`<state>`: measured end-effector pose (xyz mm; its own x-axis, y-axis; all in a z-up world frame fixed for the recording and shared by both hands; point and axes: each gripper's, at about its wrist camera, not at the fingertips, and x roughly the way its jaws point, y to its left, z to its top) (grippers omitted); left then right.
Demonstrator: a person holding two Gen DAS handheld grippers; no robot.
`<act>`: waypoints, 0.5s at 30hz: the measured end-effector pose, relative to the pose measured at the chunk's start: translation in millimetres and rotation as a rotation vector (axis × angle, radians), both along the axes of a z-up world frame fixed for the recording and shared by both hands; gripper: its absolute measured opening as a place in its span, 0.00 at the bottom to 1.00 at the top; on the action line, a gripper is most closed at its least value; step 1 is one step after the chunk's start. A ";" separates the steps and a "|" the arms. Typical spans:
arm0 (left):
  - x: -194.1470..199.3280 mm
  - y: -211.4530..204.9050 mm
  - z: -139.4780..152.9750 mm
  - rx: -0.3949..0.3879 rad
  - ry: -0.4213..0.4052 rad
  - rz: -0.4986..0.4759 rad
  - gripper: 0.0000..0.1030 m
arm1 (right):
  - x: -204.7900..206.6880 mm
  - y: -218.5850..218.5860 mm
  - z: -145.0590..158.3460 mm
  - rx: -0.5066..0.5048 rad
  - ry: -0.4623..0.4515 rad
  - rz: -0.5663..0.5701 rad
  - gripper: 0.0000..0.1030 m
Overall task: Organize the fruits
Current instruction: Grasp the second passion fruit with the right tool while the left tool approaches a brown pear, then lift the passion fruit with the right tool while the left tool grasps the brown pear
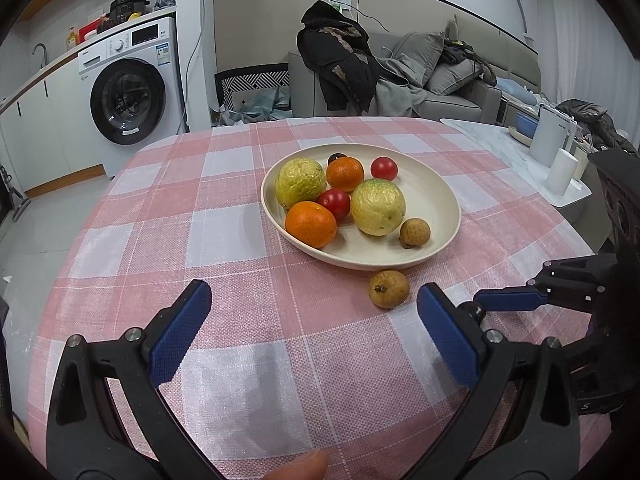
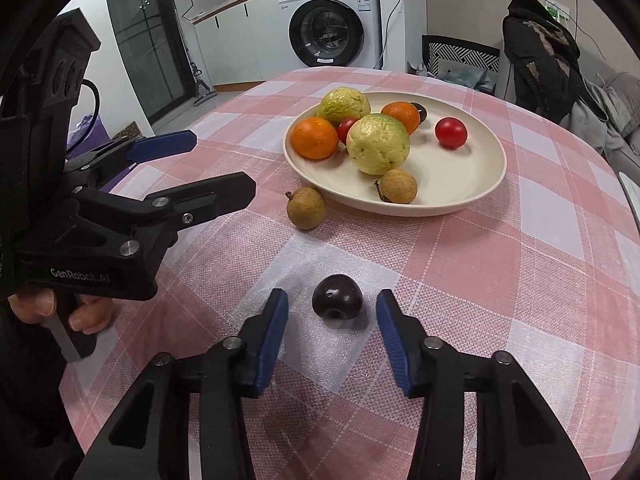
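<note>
The right gripper (image 2: 332, 312) is wide open, low over the table. Its two blue fingers (image 2: 274, 336) sit on each side of a small dark fruit (image 2: 337, 300), not touching it. The dark fruit is round, so it has no long side. Its little dent faces the camera.

The left gripper (image 1: 314, 312) is wide open too, and holds nothing. It floats over the pink and white checked cloth (image 1: 224, 208).

A small brown fruit (image 1: 388, 289) lies on the cloth just in front of the plate (image 1: 440, 200), near it. Its stem end points toward the left gripper.

On the plate are two bumpy yellow-green fruits (image 1: 377, 207), two oranges (image 1: 311, 224), two red tomatoes (image 1: 383, 168), one more brown fruit (image 1: 415, 232) by the near rim, and a dark fruit at the back (image 1: 336, 157).
</note>
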<state>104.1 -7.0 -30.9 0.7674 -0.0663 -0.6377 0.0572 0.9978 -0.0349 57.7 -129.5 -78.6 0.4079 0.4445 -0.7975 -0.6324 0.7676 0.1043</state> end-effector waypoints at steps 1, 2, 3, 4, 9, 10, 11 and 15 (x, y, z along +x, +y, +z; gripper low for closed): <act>0.5 -0.3 -0.6 0.000 0.002 0.000 1.00 | 0.5 0.3 0.0 -0.005 -0.004 -0.001 0.41; 1.3 -0.4 -1.3 0.001 0.005 0.001 1.00 | 0.5 0.5 0.0 -0.008 -0.007 -0.002 0.39; 1.2 -0.3 -1.7 0.000 0.007 0.002 1.00 | 0.7 0.5 0.0 -0.009 -0.008 -0.003 0.38; 1.4 0.0 -1.8 -0.001 0.006 0.002 1.00 | 1.3 0.5 0.0 -0.010 -0.009 -0.005 0.35; 2.1 0.6 -2.4 -0.004 0.008 0.004 0.99 | 4.5 -1.0 -0.4 -0.005 -0.008 -0.009 0.25; 2.2 0.6 -2.5 -0.004 0.009 0.003 1.00 | 4.6 -1.1 -0.2 -0.002 -0.008 -0.007 0.25; 2.2 0.7 -2.6 -0.004 0.009 0.004 0.99 | 4.2 -1.2 0.1 -0.002 -0.011 -0.006 0.25; 3.3 2.4 -3.7 -0.012 0.020 0.010 0.99 | 3.4 -1.3 2.3 0.003 -0.028 -0.003 0.25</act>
